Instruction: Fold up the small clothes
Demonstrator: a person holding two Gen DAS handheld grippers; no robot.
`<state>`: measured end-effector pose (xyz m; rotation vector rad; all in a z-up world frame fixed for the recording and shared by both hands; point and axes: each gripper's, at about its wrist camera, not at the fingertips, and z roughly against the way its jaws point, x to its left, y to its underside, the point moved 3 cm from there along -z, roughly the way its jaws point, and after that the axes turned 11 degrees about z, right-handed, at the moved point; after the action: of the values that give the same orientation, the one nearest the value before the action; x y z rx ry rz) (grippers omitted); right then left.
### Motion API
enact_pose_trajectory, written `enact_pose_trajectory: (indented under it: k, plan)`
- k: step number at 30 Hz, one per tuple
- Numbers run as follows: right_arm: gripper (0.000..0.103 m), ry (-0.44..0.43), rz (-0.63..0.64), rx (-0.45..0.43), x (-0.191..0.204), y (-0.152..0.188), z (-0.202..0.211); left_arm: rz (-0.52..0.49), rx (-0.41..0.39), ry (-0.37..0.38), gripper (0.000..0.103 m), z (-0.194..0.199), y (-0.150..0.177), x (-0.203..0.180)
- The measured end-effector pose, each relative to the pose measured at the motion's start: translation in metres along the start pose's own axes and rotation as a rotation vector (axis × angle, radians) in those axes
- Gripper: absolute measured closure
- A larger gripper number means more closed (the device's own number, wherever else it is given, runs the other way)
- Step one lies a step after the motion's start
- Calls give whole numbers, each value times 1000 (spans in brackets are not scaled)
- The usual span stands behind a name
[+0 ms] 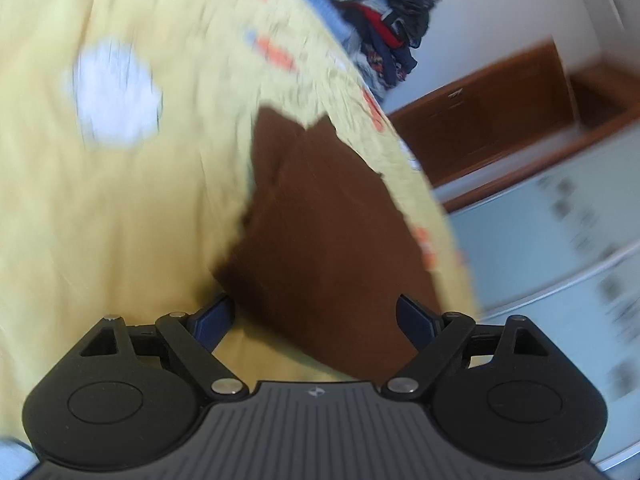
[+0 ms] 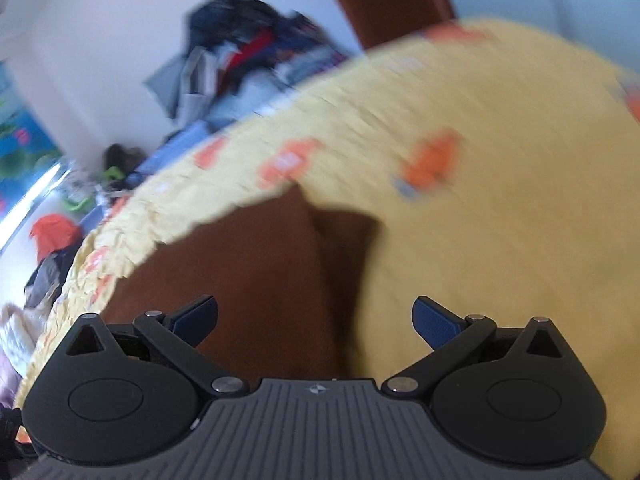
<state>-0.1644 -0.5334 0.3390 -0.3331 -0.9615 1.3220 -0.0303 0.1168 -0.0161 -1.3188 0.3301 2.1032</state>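
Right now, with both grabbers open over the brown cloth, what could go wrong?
1. Both views are smeared by motion, so closing the left gripper now might miss the brown garment and pinch the yellow bedspread under it.
2. The garment lies close to the bed's edge; a tug could slide it off.
3. The right gripper has one of its fingers over bedspread, not cloth, so its grip may catch both.
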Motion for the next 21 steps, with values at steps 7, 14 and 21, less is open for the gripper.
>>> enact_pose_trajectory:
  k: [7,14,21]
  plan:
    - [16,-169,-93,53,-19,38,-43,59,-23,-36,28,-20,-8,-9]
    - [86,-172,112,182,-11,82,-110,-106,-2,-212,89,-10,-15,-14]
    - [70,-126,176,212,-23,101,-191,-235,12,-185,86,7,-10,-15]
